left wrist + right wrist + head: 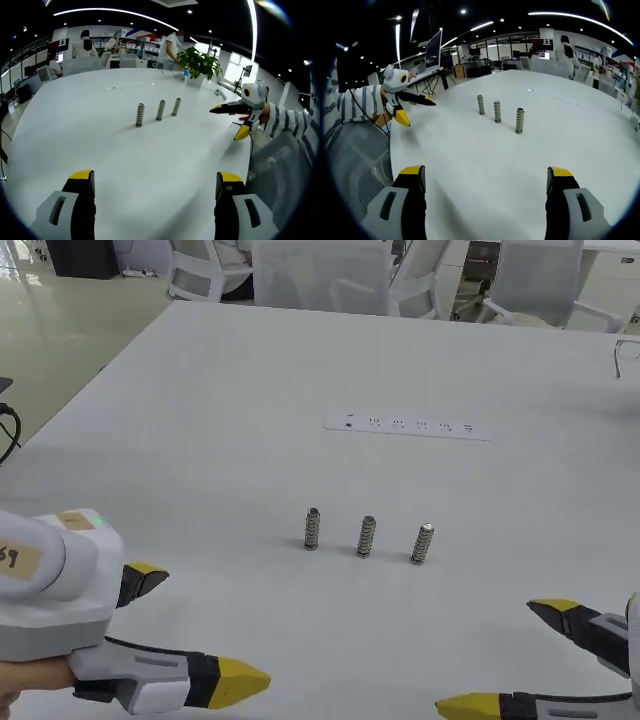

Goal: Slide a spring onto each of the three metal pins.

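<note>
Three metal pins stand upright in a row on the white table, each with a spring around it: the left pin (312, 529), the middle pin (366, 537) and the right pin (422, 544). The same row stands ahead in the left gripper view (160, 110) and the right gripper view (497, 111). My left gripper (195, 630) hovers open at the near left, its yellow-tipped fingers wide apart and empty (155, 182). At the near right my right gripper (515, 655) is open too, nothing between its fingers (487, 177).
A white power strip (407, 426) lies flat beyond the pins. White chairs (320, 275) line the table's far edge. A potted plant (199, 62) stands on the table's far side in the left gripper view, a laptop (433, 52) on a stand in the right one.
</note>
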